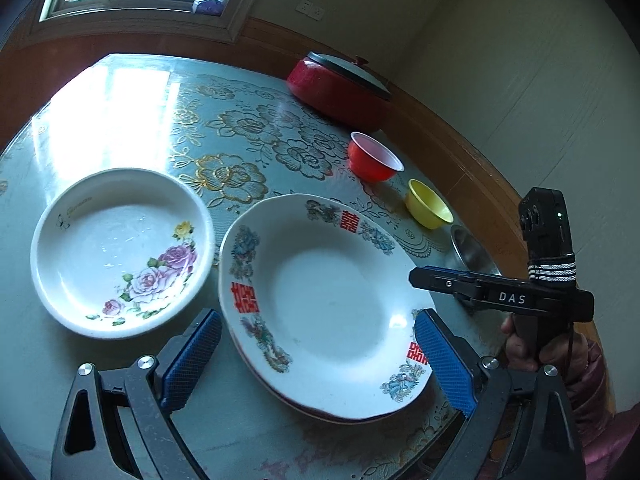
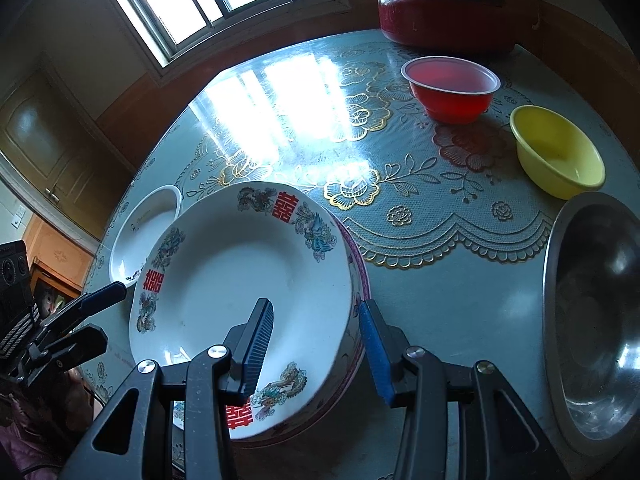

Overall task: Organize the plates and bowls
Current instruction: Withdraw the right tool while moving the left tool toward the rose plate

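Observation:
A white plate with red characters and dragons lies on top of another plate with a pink rim. A rose-patterned plate sits to its left. My left gripper is open, its blue pads either side of the dragon plate's near edge. My right gripper is open over the stack's right rim, one finger above the plate, one outside. It also shows in the left wrist view. Red bowl, yellow bowl and steel bowl stand to the right.
A red lidded pot stands at the table's far side. The round table has a floral cover. A wall and wood panelling run close behind the bowls.

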{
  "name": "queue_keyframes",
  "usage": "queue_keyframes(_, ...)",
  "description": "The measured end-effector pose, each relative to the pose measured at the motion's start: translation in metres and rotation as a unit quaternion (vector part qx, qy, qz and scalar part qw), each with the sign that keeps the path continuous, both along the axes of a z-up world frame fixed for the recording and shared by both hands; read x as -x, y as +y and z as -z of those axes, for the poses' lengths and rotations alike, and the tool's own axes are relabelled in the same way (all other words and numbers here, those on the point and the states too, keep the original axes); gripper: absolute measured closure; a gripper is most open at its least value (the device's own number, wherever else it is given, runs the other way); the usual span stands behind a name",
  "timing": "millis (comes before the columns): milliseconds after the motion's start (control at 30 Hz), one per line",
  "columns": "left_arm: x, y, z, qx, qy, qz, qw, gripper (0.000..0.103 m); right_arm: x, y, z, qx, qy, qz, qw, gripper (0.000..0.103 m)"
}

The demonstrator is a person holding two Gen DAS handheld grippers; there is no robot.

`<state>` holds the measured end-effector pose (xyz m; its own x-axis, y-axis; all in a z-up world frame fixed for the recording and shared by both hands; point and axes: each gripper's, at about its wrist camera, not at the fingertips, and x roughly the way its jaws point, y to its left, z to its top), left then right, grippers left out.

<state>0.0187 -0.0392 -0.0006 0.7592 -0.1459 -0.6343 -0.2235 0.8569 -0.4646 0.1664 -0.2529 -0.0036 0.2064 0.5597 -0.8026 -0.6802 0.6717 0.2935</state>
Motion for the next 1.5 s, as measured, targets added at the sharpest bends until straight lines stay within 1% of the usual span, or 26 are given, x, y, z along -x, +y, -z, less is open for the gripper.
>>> queue_keyframes(167, 0.017, 0.014, 0.003, 0.003, 0.008, -0.035, 0.9993, 0.006, 0.003, 0.015, -0.011, -0.008, -0.015, -0.007, 1.0, 0.057)
queue_keyframes(233, 0.023, 0.02, 0.003, 0.0, 0.011, -0.049, 0.9987, 0.005, 0.007, 0.024, -0.014, -0.011, -0.018, -0.019, 1.0, 0.057)
queue_keyframes(367, 0.031, 0.03, 0.005, -0.018, 0.03, -0.079, 0.9963, 0.005, 0.013, 0.045, -0.016, -0.015, -0.016, -0.046, 0.999, 0.057)
queue_keyframes(567, 0.044, 0.043, 0.005, -0.032, 0.042, -0.113, 0.9922, 0.005, 0.025, 0.08, -0.017, -0.033, 0.007, -0.096, 0.995, 0.057)
queue_keyframes(667, 0.049, 0.05, 0.006, -0.045, 0.052, -0.129, 0.9892, 0.005, 0.028, 0.1, -0.017, -0.041, 0.024, -0.119, 0.992, 0.057)
queue_keyframes(800, 0.055, 0.058, 0.006, -0.058, 0.06, -0.143, 0.9861, 0.005, 0.029, 0.126, -0.015, -0.046, 0.045, -0.139, 0.988, 0.057)
queue_keyframes(900, 0.058, 0.064, 0.007, -0.066, 0.064, -0.152, 0.9841, 0.005, 0.029, 0.145, -0.016, -0.045, 0.049, -0.148, 0.987, 0.057)
queue_keyframes(1033, 0.061, 0.073, 0.009, -0.058, 0.065, -0.157, 0.9837, 0.005, 0.027, 0.167, -0.018, -0.043, 0.053, -0.156, 0.985, 0.057)
queue_keyframes(1167, 0.064, 0.086, 0.014, -0.035, 0.068, -0.161, 0.9841, 0.005, 0.024, 0.185, -0.015, -0.034, 0.056, -0.159, 0.985, 0.057)
queue_keyframes(1267, 0.065, 0.096, 0.02, -0.018, 0.074, -0.168, 0.9828, 0.005, 0.021, 0.198, -0.012, -0.026, 0.055, -0.159, 0.985, 0.057)
queue_keyframes(1400, 0.069, 0.114, 0.028, 0.031, 0.066, -0.17, 0.9827, 0.005, 0.012, 0.21, -0.007, -0.018, 0.063, -0.15, 0.986, 0.057)
queue_keyframes(1500, 0.072, 0.125, 0.032, 0.048, 0.064, -0.182, 0.9801, 0.006, 0.004, 0.219, -0.002, -0.012, 0.07, -0.143, 0.987, 0.057)
